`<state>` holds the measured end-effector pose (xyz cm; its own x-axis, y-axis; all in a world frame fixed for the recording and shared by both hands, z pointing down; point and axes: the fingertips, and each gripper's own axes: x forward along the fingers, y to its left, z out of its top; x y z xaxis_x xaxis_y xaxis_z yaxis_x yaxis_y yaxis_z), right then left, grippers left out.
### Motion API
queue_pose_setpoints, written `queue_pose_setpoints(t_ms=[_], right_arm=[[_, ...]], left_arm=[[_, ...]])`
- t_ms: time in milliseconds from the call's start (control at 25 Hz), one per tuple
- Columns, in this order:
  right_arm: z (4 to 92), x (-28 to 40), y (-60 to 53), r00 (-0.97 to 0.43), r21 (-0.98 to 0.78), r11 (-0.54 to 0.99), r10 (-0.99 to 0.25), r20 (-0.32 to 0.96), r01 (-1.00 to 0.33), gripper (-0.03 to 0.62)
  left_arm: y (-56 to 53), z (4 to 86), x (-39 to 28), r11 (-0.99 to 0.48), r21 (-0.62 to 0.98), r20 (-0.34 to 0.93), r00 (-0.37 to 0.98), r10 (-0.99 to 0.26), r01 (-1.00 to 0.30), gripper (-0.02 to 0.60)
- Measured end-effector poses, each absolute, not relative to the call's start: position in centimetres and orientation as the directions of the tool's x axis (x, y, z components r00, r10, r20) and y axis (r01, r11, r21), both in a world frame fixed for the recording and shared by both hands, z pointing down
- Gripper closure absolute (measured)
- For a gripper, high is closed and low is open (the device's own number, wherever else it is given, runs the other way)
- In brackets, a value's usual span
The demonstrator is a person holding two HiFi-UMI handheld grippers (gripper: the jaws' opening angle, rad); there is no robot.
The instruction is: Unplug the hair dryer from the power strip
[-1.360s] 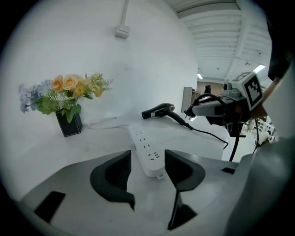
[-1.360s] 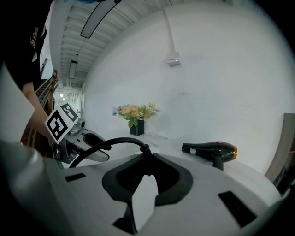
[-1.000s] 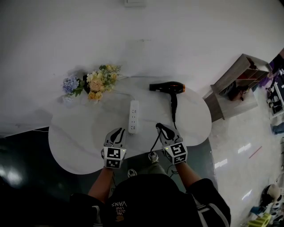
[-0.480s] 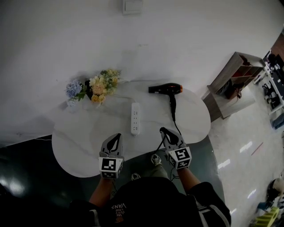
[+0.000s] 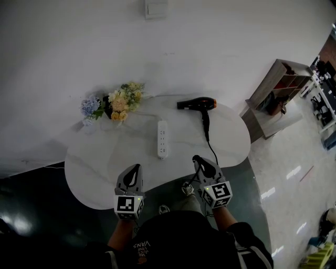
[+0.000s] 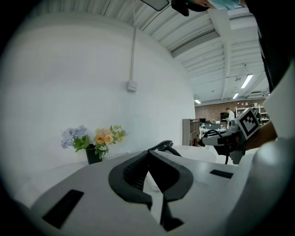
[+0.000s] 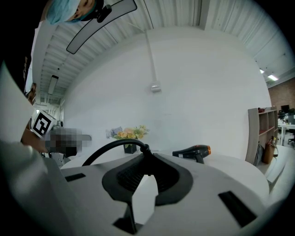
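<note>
The black and orange hair dryer (image 5: pixel 198 104) lies at the back of the white round table (image 5: pixel 94 157). Its black cord (image 5: pixel 211 149) runs forward to my right gripper (image 5: pixel 198 159), which is shut on the cord's plug end, off the table's front edge. The white power strip (image 5: pixel 163 139) lies at the table's middle with nothing plugged in. My left gripper (image 5: pixel 135 169) is shut and empty, held over the near edge, apart from the strip. In the right gripper view the cord (image 7: pixel 108 148) loops left from the shut jaws, with the dryer (image 7: pixel 193 150) beyond. The left gripper view shows the dryer (image 6: pixel 163 145) past its closed jaws.
A vase of flowers (image 5: pixel 113 105) stands at the table's back left, against the white wall. A wooden shelf unit (image 5: pixel 278 89) stands on the floor to the right. A wall switch (image 5: pixel 156 8) sits high on the wall. Dark floor lies left of the table.
Both grippers have drawn back toward the person and risen, away from the power strip. The left jaws have closed. The right gripper carried the cord's end along.
</note>
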<state>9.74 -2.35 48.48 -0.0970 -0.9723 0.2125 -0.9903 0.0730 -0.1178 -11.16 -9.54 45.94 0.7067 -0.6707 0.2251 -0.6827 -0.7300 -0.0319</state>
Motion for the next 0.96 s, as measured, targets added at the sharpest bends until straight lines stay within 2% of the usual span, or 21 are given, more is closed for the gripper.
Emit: queue_pose_setpoints(t_ms=[960], right_arm=[[47.8,8.6,-1.0,-0.137,-0.192,0.1,-0.972,0.19,-0.976,0.522]], left_arm=[[-7.4,45.6,-10.6,-0.722,0.004,0.187,0.71,-0.679,-0.692,0.563]])
